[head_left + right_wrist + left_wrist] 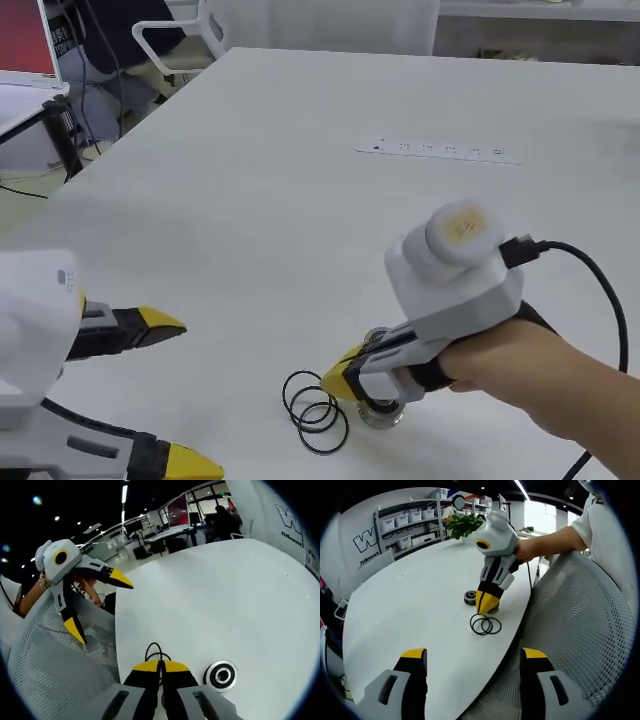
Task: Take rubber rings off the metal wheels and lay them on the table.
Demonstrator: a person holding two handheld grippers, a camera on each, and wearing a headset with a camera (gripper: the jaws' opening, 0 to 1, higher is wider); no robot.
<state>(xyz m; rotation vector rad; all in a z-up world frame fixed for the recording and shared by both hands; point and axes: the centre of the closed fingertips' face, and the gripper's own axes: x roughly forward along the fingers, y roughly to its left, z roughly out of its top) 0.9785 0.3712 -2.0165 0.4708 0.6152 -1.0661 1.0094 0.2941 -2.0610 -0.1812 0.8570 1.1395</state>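
Right claw (pixel 345 382) is sitting low on the worktop (pixel 300 200), gripped by a hand (pixel 500 360), yellow tips pointing left and pressing together with no gap. In its own view the right claw (pixel 160 667) is showing a thin black loop (pixel 154 652) rising right at the tips; cannot tell whether that loop is being pinched or just lying past them. Rings (pixel 316 410), a small overlapping cluster, are lying flat on the worktop just beside those tips, near the front edge. From the left gripper view the rings (pixel 485 625) are lying directly below the right claw (pixel 486 602), touching or nearly touching it. One wheel (pixel 380 412) is standing under the right claw's body, just right of the rings; in the right gripper view a wheel (pixel 222 675) is sitting just right of the tips. In the left gripper view a wheel (pixel 470 597) is resting beside the right claw on its far side. Left claw (pixel 175 392) is hovering at lower left, well apart from the rings, yellow tips spreading wide and holding nothing; its own view has the left claw (pixel 474 657) gaping across the worktop edge. The right gripper view is catching the left claw (pixel 99 604) wide apart above a mesh chair (pixel 55 655).
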